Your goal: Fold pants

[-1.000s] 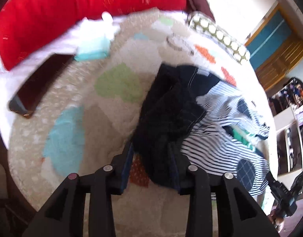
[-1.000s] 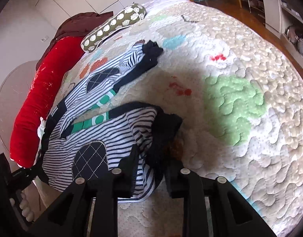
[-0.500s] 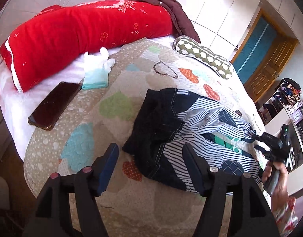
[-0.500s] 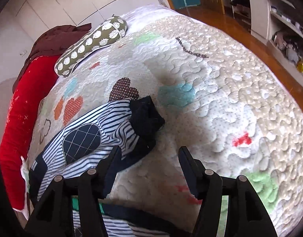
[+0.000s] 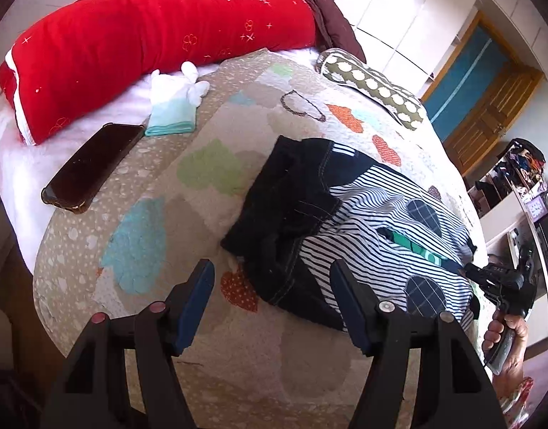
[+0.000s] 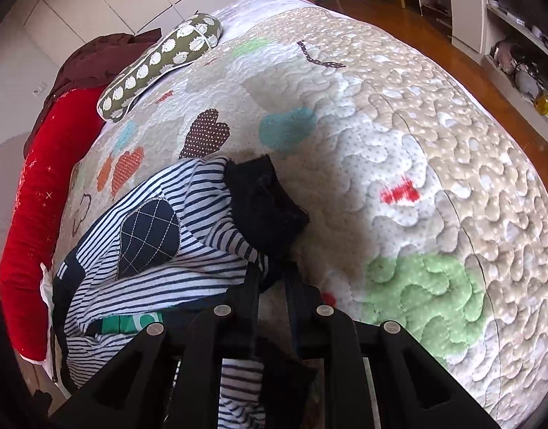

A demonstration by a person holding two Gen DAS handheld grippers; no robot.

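The navy-and-white striped pants point(image 5: 381, 221) with a dark waistband lie folded lengthwise on the quilted bed point(image 5: 209, 357). My left gripper point(image 5: 272, 275) is open and empty, hovering above the quilt just short of the waistband end. In the right wrist view the pants point(image 6: 159, 250) lie at the left with dark cuffs point(image 6: 263, 200). My right gripper point(image 6: 272, 268) is shut on the pants' cuff end, with striped cloth bunched between and under its fingers. The right gripper also shows in the left wrist view point(image 5: 502, 282), held in a hand.
A red bolster point(image 5: 149, 39), a dark phone point(image 5: 91, 168), a folded white and teal cloth point(image 5: 174, 107) and a green spotted pillow point(image 5: 374, 89) lie along the bed's far side. A wooden floor and shelves point(image 6: 517, 35) lie beyond the bed's right edge.
My left gripper let go of the waistband, opened and drew back. My right gripper opened, moved, and has now shut on the cuff end.
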